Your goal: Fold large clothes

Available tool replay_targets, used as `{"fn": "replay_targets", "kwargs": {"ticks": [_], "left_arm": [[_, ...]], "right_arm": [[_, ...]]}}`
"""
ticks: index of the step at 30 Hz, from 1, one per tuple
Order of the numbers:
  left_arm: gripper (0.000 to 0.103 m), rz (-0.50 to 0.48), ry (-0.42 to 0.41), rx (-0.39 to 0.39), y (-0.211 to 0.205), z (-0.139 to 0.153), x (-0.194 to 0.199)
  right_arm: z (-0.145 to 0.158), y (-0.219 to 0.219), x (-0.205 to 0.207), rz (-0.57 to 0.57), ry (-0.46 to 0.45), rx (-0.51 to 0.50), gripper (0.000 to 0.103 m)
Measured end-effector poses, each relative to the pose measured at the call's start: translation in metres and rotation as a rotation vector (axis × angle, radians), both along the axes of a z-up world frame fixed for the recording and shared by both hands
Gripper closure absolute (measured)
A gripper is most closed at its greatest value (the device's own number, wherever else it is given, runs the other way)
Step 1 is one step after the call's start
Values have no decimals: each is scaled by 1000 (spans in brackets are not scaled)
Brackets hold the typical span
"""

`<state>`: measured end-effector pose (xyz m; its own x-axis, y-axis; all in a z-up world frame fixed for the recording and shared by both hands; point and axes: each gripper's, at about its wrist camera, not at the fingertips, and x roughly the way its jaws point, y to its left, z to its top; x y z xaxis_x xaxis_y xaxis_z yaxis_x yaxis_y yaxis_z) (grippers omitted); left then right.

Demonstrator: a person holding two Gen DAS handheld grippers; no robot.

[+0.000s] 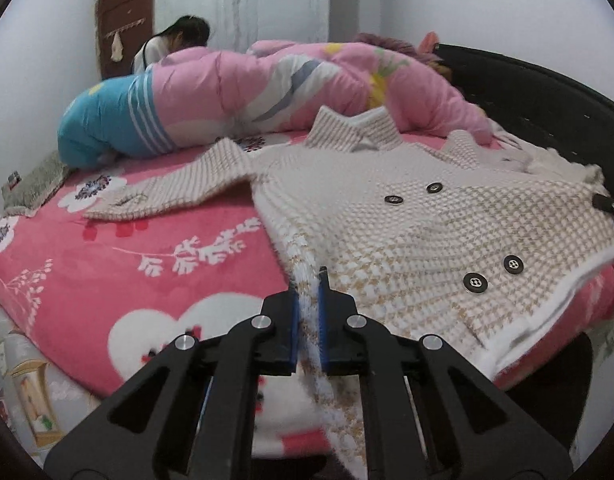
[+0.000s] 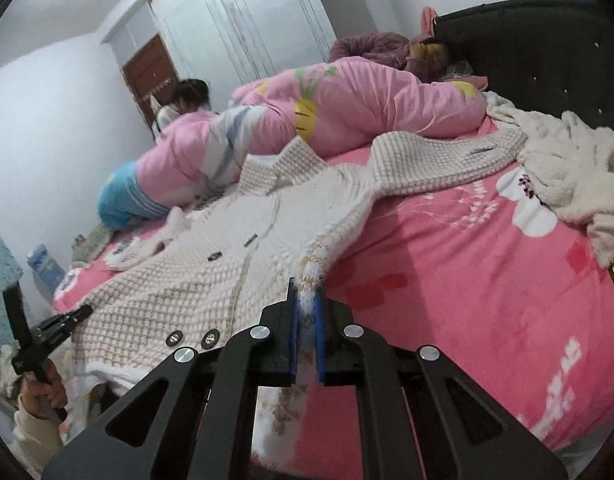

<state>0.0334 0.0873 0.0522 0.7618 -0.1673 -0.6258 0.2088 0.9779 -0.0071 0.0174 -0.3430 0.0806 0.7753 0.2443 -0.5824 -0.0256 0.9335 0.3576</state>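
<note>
A large cream and tan houndstooth coat [image 1: 407, 220] with dark buttons lies spread on the pink bed [image 1: 107, 248], collar toward the far side. My left gripper [image 1: 309, 280] is shut on the coat's near hem corner, the fabric pinched between its blue pads and lifted off the bed. In the right wrist view the same coat [image 2: 195, 280] stretches away, and my right gripper [image 2: 307, 288] is shut on the other hem corner, white fuzzy edge showing between the pads. One sleeve [image 1: 175, 188] lies out to the left, the other sleeve [image 2: 439, 156] to the right.
A rolled pink and blue quilt [image 1: 235, 88] lies across the far side of the bed. A person [image 1: 175, 40] sits behind it. A dark headboard [image 1: 547, 100] curves at the right. A white fluffy blanket [image 2: 567, 176] is heaped near it. A grey folded item [image 1: 35, 184] rests at the left edge.
</note>
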Motion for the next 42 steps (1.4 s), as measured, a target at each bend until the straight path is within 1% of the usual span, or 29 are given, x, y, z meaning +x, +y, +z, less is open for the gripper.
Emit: {"fn": "replay_targets", "kwargs": {"ticks": [2,3,6,8,10,11,12,13,14,15,17,18,19,20,21,23,24,25,26,28,30,32,33,35,39,42], "left_arm": [[96,-14,5,15,-2,5,-21],[96,-26,19,20,-2,6,-38],[96,-34,56,38,-3,5,-67],[96,-24,100,32,1,-6,-85],[95,-7,158,35,2,-27,-89],[95,-1,185,33,4,-37,-87],[92,1,236,29,4,-54,-81],[90,1,268,32,5,-66,-77],[84,3,297,48,5,-79,-74],[79,25,320,91,6,-91,-69],[78,58,317,142,10,-100,-75],[77,78,295,163,14,-97,-75],[75,82,281,159,16,-94,-75],[70,88,256,136,21,-86,-75],[66,92,232,113,24,-80,-74],[59,91,202,92,22,-74,-71],[54,85,189,84,19,-72,-67],[50,74,178,75,13,-68,-62],[44,59,169,68,6,-65,-56],[38,30,156,67,-8,-64,-45],[30,2,142,77,-22,-64,-34],[26,-27,115,99,-38,-63,-24],[24,-36,102,117,-47,-64,-17],[23,-43,95,135,-59,-65,-8],[21,-32,108,119,-68,-69,12],[20,-3,142,98,-66,-77,28]], "right_arm": [[1,-5,-24,4,7,4,97],[1,-7,-41,5,18,10,97],[-5,-8,-83,-1,61,27,97],[-20,-9,-103,-15,107,37,97],[-41,-7,-107,-32,171,22,97],[-54,-5,-105,-38,212,4,96],[-73,-3,-98,-49,280,-31,96],[-86,-1,-92,-64,334,-67,95],[-99,0,-86,-87,396,-120,90],[-108,0,-82,-120,443,-180,88],[-111,-4,-79,-179,474,-274,85],[-106,-8,-81,-194,460,-284,80],[-99,-12,-81,-202,433,-264,67],[-95,-14,-81,-204,410,-244,53],[-86,-16,-79,-204,370,-212,49],[-77,-9,-70,-183,320,-182,45],[-74,-1,-69,-172,303,-176,43],[-72,5,-66,-156,285,-168,38],[-71,16,-56,-123,259,-154,35],[-69,36,-43,-74,237,-143,27],[-71,59,-21,-27,226,-149,24],[-73,82,1,21,208,-179,18],[-74,90,9,37,203,-192,17],[-77,110,29,74,197,-216,11],[-88,131,67,119,225,-226,10],[-103,138,90,118,261,-221,8]]}}
